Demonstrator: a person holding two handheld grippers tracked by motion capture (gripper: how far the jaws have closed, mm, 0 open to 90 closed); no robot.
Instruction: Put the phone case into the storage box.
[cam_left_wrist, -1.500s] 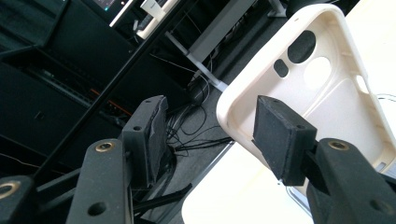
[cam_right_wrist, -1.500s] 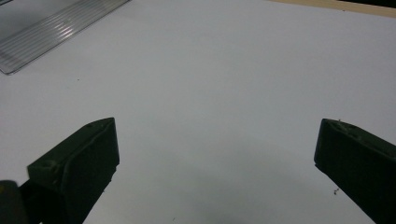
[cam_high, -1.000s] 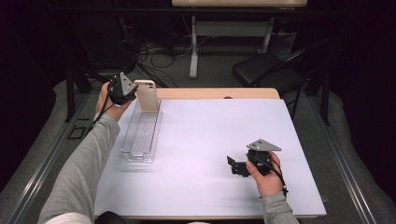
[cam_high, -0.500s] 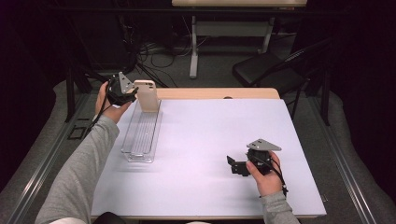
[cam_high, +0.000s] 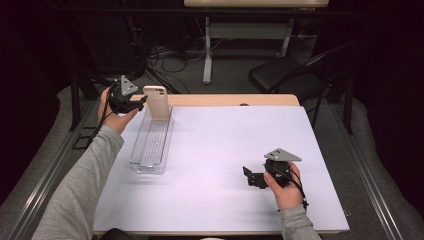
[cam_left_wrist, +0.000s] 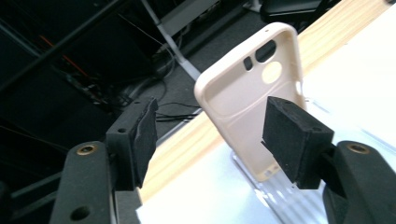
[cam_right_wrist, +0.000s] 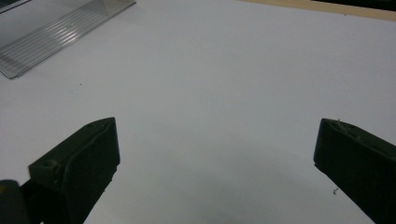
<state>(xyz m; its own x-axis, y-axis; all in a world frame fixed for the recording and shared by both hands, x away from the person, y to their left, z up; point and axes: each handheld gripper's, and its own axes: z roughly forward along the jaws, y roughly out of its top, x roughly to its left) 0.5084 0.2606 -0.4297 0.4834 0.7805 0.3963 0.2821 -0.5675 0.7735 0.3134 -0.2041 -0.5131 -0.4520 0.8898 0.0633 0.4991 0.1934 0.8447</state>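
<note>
High view is giving me the white table top with a bare wooden strip along its far edge, sitting in a dark room; a black chair and floor cables are lying at twelve o'clock. A clear tray is running toward ten o'clock. The cream phone case is standing upright at its far end, camera cutouts up top, hollow side facing my left gripper. Those jaws have just been opening, the case beyond them, untouched. My right gripper is resting at four o'clock, jaws spread wide, holding nothing.
</note>
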